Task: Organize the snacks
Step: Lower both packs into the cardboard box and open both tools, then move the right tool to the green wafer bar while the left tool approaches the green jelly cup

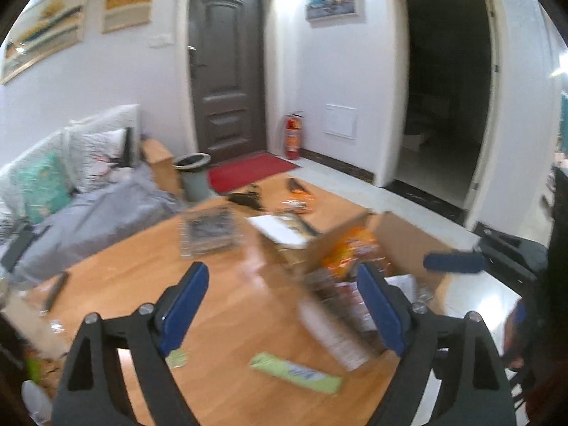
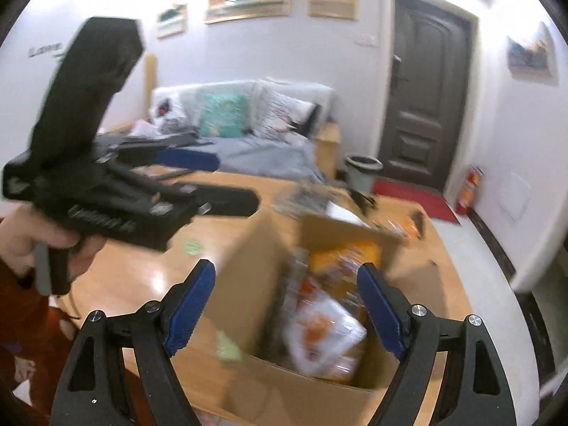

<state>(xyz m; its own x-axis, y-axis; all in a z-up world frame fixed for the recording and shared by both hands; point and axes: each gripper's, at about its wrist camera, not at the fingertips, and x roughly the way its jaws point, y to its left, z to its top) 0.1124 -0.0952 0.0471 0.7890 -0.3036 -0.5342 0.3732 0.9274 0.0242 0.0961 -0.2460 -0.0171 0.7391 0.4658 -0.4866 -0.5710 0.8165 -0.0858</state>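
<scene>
Overhead, right hand-held gripper above cardboard box

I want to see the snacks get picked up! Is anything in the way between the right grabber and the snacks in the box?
Nothing visible blocks it. The right gripper hangs open above the cardboard box, whose top is open, with the snack packets lying uncovered inside. The left gripper is off to the side, over the table.

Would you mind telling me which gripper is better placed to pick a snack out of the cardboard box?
Right. The right gripper is open directly above the cardboard box; the left gripper is beside it.
</scene>
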